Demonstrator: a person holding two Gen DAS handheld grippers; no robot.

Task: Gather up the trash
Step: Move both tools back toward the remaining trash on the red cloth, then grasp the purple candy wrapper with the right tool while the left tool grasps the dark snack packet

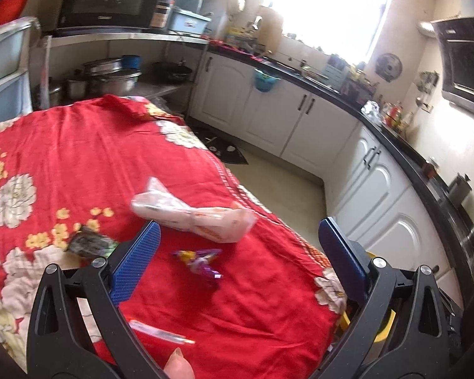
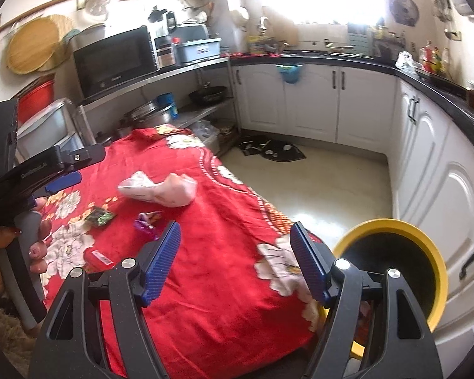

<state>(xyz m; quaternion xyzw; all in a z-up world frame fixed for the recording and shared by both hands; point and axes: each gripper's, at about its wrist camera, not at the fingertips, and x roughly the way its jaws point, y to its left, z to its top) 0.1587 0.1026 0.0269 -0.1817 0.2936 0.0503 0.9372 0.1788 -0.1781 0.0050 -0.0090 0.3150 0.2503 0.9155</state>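
Note:
Trash lies on a table under a red flowered cloth. A crumpled white and orange plastic bag lies mid-table. A purple candy wrapper lies nearer, between the left gripper's blue pads. A dark green wrapper lies left of it. A thin pink and white wrapper lies closest. My left gripper is open and empty, hovering above the purple wrapper. My right gripper is open and empty over the table's right edge. A yellow-rimmed bin stands right of the table.
White kitchen cabinets with a black countertop run along the back and right. A microwave sits on a steel shelf with pots beneath. A dark mat lies on the pale floor.

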